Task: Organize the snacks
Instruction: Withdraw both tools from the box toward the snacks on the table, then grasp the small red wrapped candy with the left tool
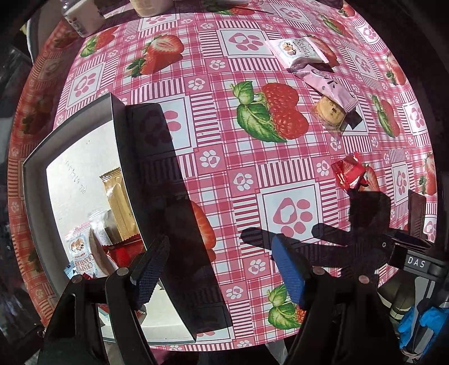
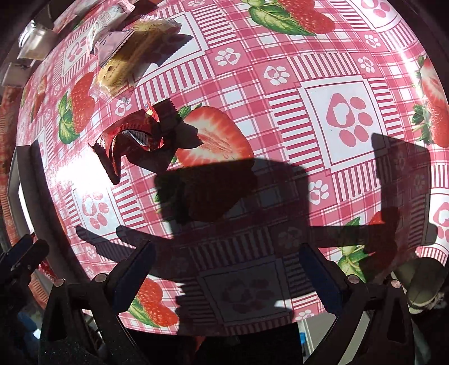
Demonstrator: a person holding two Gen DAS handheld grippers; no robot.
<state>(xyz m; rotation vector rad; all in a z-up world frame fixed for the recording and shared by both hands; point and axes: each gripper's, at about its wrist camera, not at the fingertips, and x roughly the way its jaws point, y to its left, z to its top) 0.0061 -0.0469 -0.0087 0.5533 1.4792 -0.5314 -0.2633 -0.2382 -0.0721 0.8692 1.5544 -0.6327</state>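
Note:
A black-rimmed box (image 1: 36, 157) with a white inside sits at the left and holds a gold bar packet (image 1: 118, 202), a cranberry crisp packet (image 1: 81, 255) and other wrapped snacks. My left gripper (image 1: 221, 269) hangs open over the tablecloth just right of the box, with nothing between its blue pads. Loose snacks lie farther off: a white cranberry packet (image 1: 297, 50), a pink packet (image 1: 331, 84), a clear-wrapped cookie (image 1: 331, 115) and a red packet (image 1: 349, 174). My right gripper (image 2: 227, 272) is open and empty, with the red packet (image 2: 126, 140) ahead to its left.
A strawberry-and-paw tablecloth (image 1: 224, 140) covers the round table. Jars and containers (image 1: 81, 19) stand at the far edge. The right gripper's body (image 1: 415, 261) shows at the right of the left wrist view. The box's edge (image 2: 16, 196) shows at the left of the right wrist view.

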